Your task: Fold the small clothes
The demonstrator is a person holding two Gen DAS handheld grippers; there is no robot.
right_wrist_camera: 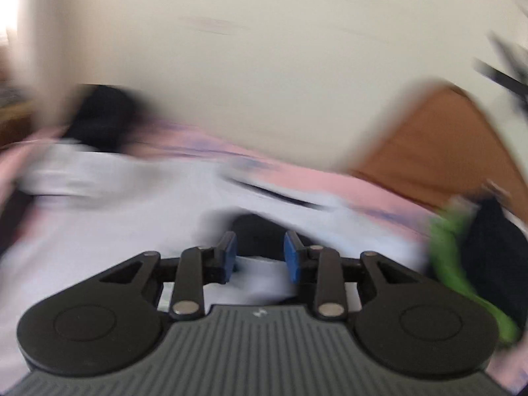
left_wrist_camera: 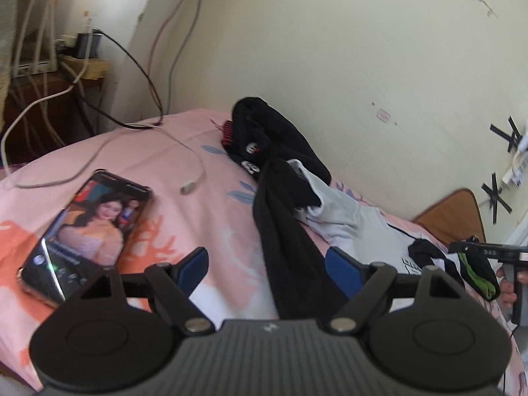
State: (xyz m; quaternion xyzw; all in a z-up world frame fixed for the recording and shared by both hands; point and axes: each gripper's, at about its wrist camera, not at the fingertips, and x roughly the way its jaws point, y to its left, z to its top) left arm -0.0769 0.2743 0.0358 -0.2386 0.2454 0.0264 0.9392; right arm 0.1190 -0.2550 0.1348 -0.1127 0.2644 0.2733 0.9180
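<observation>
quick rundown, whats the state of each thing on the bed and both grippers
left gripper: open, a long black garment lying between its pads, not pinched
right gripper: open, partly closed, nothing pinched; view blurred
long black garment: stretched out, unfolded
white garment: spread out, unfolded
black sock pile: heaped near the wall
black and green garment: crumpled
phone: screen lit, lying flat
charging cable: plug loose on the sheet, not in the phone
</observation>
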